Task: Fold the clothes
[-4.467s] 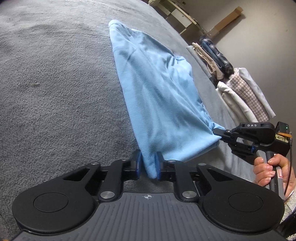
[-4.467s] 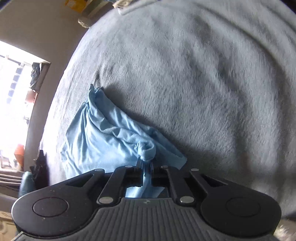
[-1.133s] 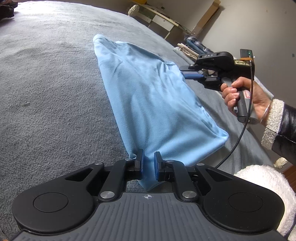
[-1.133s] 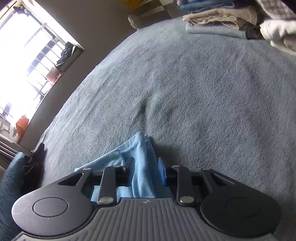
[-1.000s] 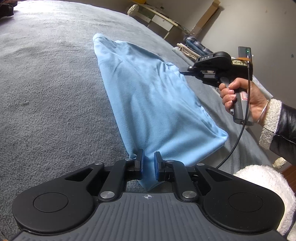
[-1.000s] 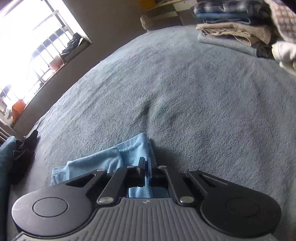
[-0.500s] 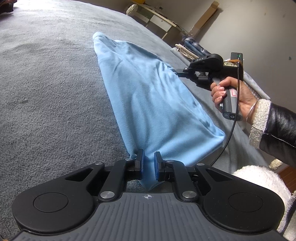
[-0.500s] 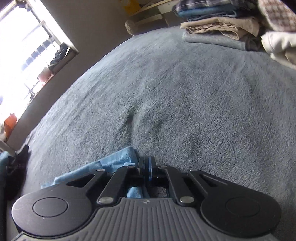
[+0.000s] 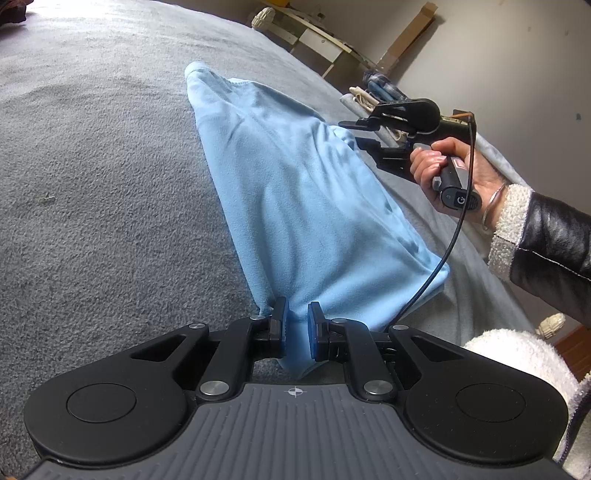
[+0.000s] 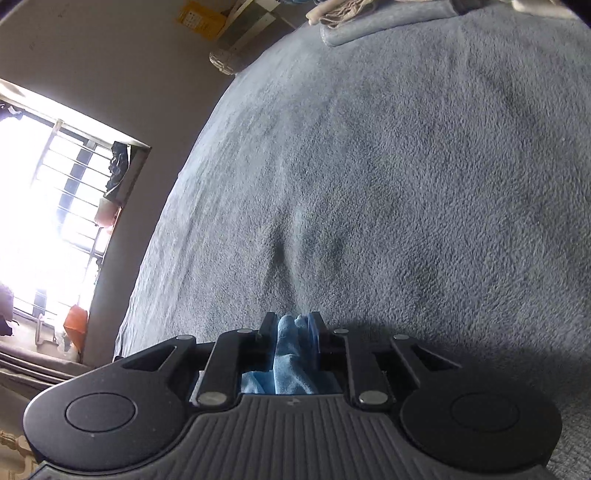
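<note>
A light blue garment [image 9: 295, 184] lies stretched lengthwise on the grey bed cover [image 9: 92, 184]. My left gripper [image 9: 295, 325] is shut on its near corner. In the left wrist view my right gripper [image 9: 356, 131] sits at the garment's right edge, about halfway up, held by a hand. In the right wrist view the right gripper [image 10: 293, 325] has a bunch of the blue cloth [image 10: 293, 354] between its fingers, jaws standing a little apart around the thick fold.
A stack of folded clothes [image 9: 373, 96] lies at the far right of the bed, also seen in the right wrist view [image 10: 369, 18]. Shelving stands against the back wall [image 9: 314, 33]. A bright barred window [image 10: 44, 206] is left of the bed.
The right gripper let go of the garment's near right corner, moved up its right edge, and closed on a fold there. The left gripper kept its hold.
</note>
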The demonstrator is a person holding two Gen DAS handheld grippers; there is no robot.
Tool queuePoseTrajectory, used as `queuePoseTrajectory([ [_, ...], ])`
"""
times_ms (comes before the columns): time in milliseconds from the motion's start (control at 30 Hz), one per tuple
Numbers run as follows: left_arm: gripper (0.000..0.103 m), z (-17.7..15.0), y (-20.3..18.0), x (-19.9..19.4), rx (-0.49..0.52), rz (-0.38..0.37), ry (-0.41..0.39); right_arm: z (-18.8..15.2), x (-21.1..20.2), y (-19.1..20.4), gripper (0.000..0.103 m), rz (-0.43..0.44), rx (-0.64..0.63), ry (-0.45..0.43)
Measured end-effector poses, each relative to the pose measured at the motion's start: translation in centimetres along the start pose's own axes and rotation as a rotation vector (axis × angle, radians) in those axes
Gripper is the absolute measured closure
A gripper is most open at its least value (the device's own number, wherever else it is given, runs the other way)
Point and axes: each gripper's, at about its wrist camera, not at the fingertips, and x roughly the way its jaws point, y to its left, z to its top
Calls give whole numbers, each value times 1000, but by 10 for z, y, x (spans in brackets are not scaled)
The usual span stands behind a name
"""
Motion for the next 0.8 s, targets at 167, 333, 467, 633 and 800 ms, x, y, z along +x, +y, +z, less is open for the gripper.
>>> queuePoseTrajectory([
  [167, 91, 0, 0, 0, -1, -2, 1, -2, 4, 13, 95, -74, -180, -41],
  [333, 91, 1, 0, 2, -6, -5, 1, -2, -19, 15, 93, -93, -204, -122],
  [467, 91, 1, 1, 2, -15, -11, -1, -9, -33, 31, 92, 3, -314, -70],
  [633, 91, 1, 0, 2, -19, -12, -1, -27, -12, 60, 84, -26, -498, 57],
  [800, 91, 1, -1, 2, -16, -10, -3, -39, 10, 64, 73, -73, -490, 112],
])
